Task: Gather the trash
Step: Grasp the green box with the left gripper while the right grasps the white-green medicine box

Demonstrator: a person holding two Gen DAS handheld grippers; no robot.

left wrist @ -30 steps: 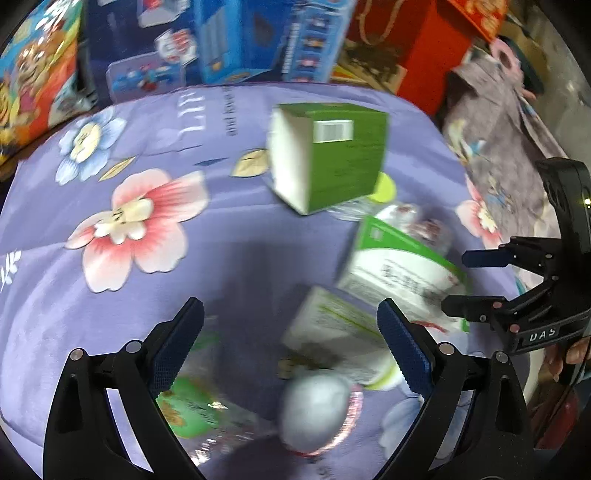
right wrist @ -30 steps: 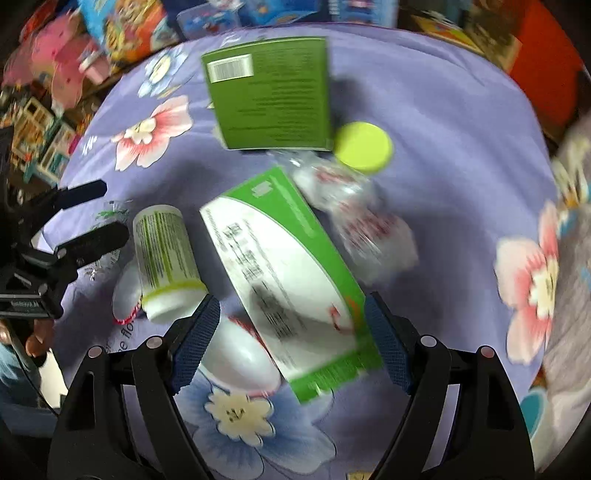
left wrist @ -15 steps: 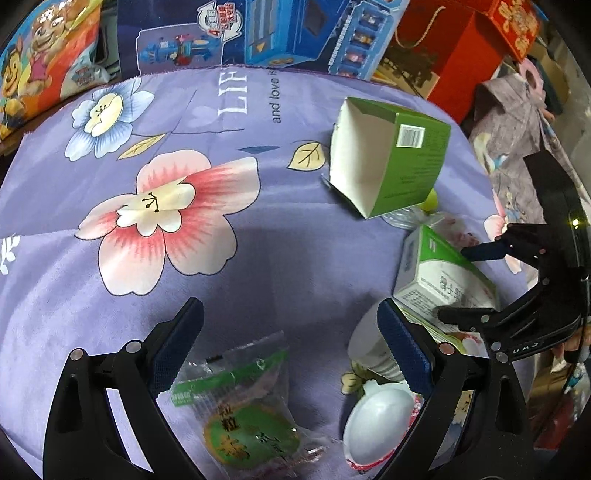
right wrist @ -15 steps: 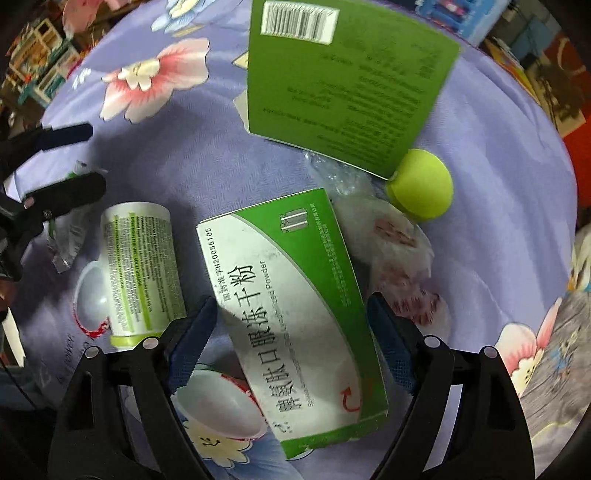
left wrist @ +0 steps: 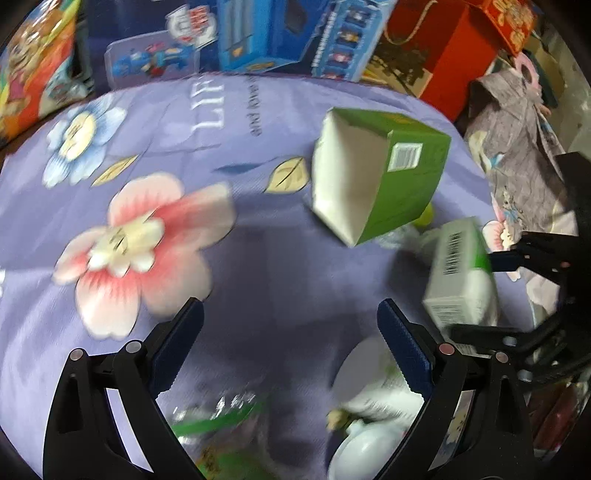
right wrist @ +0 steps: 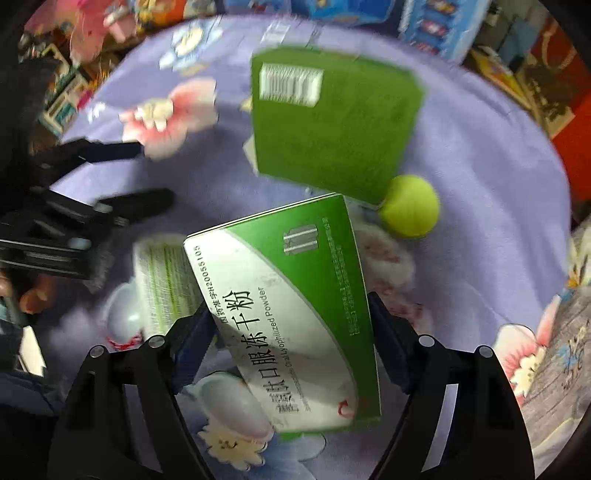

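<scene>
My right gripper (right wrist: 291,314) is shut on a white-and-green medicine box (right wrist: 291,306) and holds it tilted above the purple flowered cloth (right wrist: 480,206); the box also shows in the left wrist view (left wrist: 461,280). My left gripper (left wrist: 291,332) is open and empty over the cloth. An open green carton (left wrist: 376,177) lies ahead of it. A white bottle with a green label (right wrist: 166,273), a clear plastic cup (right wrist: 125,314), a green snack wrapper (left wrist: 221,435) and a yellow-green cap (right wrist: 410,210) on a crumpled clear bottle lie around.
Toy boxes (left wrist: 280,33) and a red bag (left wrist: 458,48) stand along the far edge of the cloth. A patterned grey cloth (left wrist: 517,162) lies at the right. The left gripper's body (right wrist: 66,229) sits at the left of the right wrist view.
My right gripper has closed on the medicine box and lifted it off the cloth. My left gripper has shifted slightly, with the wrapper now at the bottom edge of its view.
</scene>
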